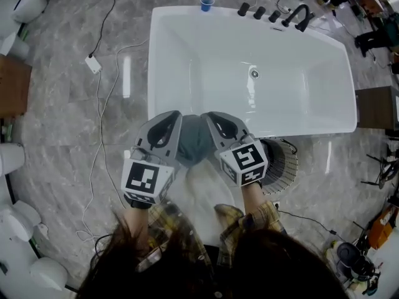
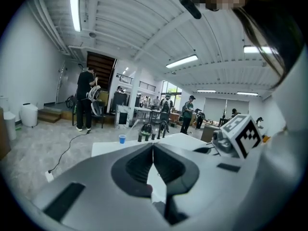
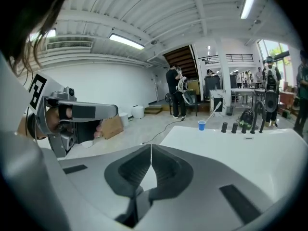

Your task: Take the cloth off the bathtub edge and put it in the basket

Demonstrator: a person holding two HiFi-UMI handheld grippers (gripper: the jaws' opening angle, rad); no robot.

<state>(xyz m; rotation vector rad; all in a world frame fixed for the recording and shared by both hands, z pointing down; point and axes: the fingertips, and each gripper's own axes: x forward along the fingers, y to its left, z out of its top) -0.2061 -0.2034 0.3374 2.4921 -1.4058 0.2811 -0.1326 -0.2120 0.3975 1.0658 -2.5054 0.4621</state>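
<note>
Flanking cloth [image 1: 194,141] on tub [image 1: 293,128] edge: left gripper [image 1: 176,114], right gripper [image 1: 208,115] jaws pressed together, empty; grab and basket [image 1: 284,164] drop not yet done.

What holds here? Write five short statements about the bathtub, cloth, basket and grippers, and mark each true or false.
1. The grey cloth lies at the near edge of the bathtub, between the two grippers. True.
2. The left gripper has its jaws wide open. False: they are shut together with nothing between them.
3. A blue cup stands on the bathtub's far rim. True.
4. The basket sits inside the bathtub. False: it is outside the bathtub, beside the right gripper.
5. The right gripper is clamped on the cloth. False: its jaws are shut on nothing.
</note>
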